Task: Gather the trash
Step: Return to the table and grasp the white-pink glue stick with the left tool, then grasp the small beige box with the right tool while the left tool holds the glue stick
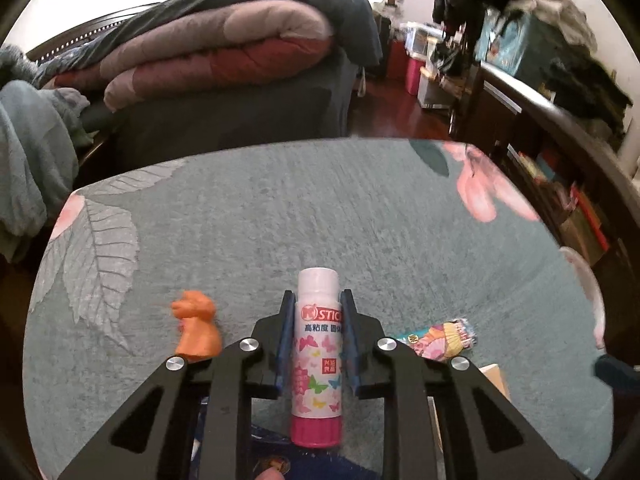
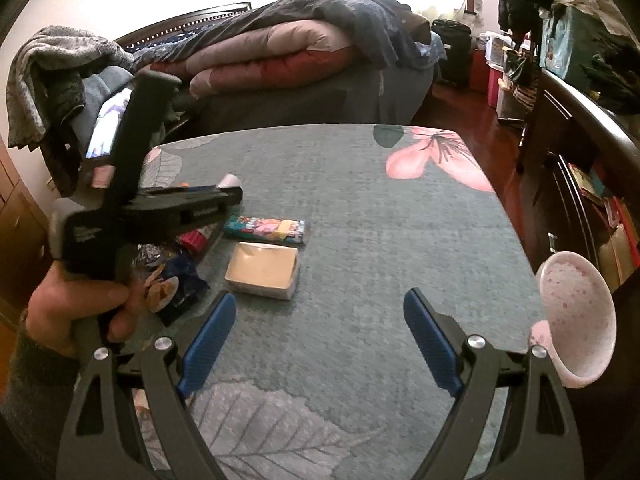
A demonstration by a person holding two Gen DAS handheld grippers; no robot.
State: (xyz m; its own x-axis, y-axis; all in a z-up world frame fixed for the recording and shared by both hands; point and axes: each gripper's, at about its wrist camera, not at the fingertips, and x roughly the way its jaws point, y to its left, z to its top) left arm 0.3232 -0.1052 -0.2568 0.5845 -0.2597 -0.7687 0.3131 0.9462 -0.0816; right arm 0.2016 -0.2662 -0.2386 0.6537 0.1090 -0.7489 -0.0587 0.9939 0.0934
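The glue stick lies on the worktop, clenched between the left gripper fingers. An orange toy sits left of them. The right gripper fingers are spread, grasping nothing.

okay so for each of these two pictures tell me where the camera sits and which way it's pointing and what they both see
Left wrist: rides on the left gripper, looking down along its fingers, which clamp a glue stick on the floral tablecloth.
Right wrist: rides on the right gripper, jaws wide and empty; the person's left hand shows gripping the left gripper.
Shared: tablecloth, glue stick, colourful wrapper, folded quilt on the bed.
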